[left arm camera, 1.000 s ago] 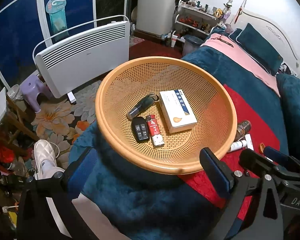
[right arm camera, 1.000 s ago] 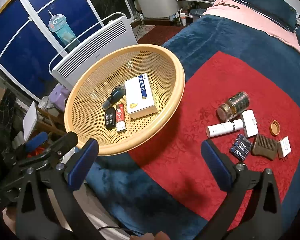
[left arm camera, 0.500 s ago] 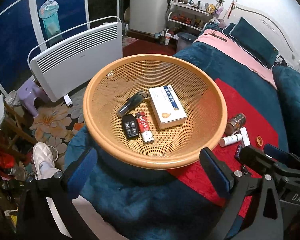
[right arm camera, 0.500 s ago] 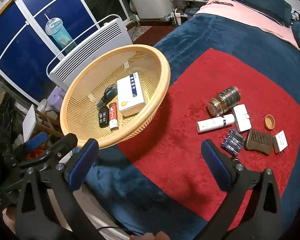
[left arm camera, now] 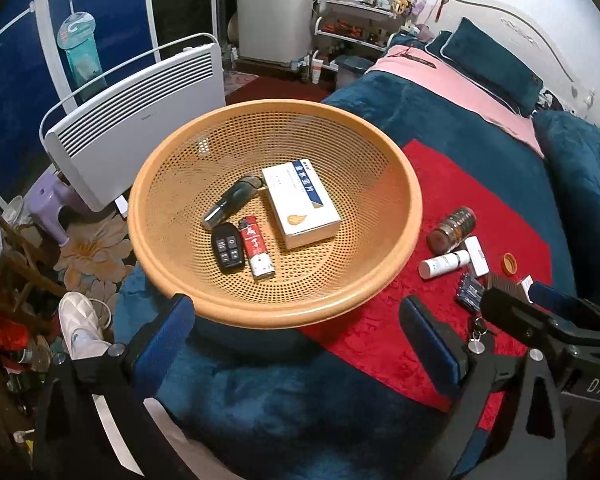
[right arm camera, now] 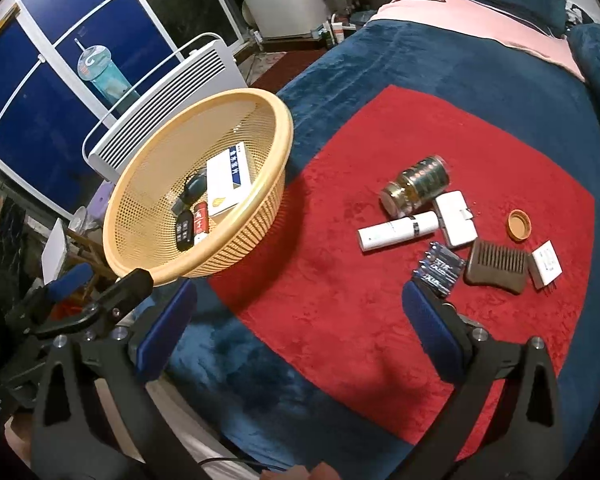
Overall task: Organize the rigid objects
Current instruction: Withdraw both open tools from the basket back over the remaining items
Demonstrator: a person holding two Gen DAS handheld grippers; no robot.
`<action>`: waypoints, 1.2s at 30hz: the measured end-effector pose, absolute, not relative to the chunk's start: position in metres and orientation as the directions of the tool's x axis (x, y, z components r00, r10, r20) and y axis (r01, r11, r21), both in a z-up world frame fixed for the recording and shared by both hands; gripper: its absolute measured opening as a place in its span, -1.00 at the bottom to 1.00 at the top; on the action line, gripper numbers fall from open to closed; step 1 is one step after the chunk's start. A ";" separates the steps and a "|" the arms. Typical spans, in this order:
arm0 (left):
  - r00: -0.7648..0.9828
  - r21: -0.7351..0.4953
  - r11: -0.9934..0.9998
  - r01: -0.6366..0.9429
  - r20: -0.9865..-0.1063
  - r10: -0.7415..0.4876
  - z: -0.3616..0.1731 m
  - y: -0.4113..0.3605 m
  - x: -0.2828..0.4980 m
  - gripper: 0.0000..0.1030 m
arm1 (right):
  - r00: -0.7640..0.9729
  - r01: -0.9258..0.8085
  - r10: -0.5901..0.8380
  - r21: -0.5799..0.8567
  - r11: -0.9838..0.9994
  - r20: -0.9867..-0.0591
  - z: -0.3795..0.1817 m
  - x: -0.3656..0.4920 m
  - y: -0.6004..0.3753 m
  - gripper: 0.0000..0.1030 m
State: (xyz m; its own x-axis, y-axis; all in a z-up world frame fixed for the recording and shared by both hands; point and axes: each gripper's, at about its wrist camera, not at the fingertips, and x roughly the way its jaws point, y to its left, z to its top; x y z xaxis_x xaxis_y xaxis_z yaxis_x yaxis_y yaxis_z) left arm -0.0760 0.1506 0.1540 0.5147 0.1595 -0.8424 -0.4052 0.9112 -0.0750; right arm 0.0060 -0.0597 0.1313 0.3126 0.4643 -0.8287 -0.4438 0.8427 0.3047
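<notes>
An orange perforated basket (left arm camera: 172, 276) (right arm camera: 260, 236) sits at the bed's left corner. It holds a white box (left arm camera: 300, 204), a car key fob (left arm camera: 228, 250), a red lighter (left arm camera: 256, 248) and a dark oblong item (left arm camera: 230, 204). On the red mat (right arm camera: 332, 304) lie a jar (right arm camera: 416, 186), a white tube (right arm camera: 396, 232), a white case (right arm camera: 456, 218), a battery pack (right arm camera: 440, 268), a brown comb (right arm camera: 496, 268), an orange cap (right arm camera: 519, 225) and a small white box (right arm camera: 546, 266). My left gripper (left arm camera: 296, 344) is open and empty, in front of the basket. My right gripper (right arm camera: 300, 328) is open and empty, above the mat's near edge.
The bed is covered by a dark blue blanket (right arm camera: 420, 60) with a pink cover (right arm camera: 480, 12) and pillows at the far end. A white panel heater (left arm camera: 140, 120) stands beside the bed on the left. The floor to the left holds shoes and clutter (left arm camera: 76, 320).
Both grippers have drawn back and swung right: the basket has shifted left in both views and more of the mat's items show. Both grippers stay open. No object has moved.
</notes>
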 end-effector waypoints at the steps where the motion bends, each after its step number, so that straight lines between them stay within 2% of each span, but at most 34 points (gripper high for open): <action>1: 0.514 -0.074 0.913 -0.402 -0.843 0.158 0.154 0.149 -0.075 0.99 | 0.313 -0.441 0.464 0.306 0.844 -0.829 0.131 0.007 -0.062 1.00; 36: 0.472 -0.101 0.949 -0.298 -0.880 0.054 0.128 0.088 -0.050 0.99 | 0.310 -0.338 0.439 0.333 0.880 -0.844 0.106 0.022 -0.127 1.00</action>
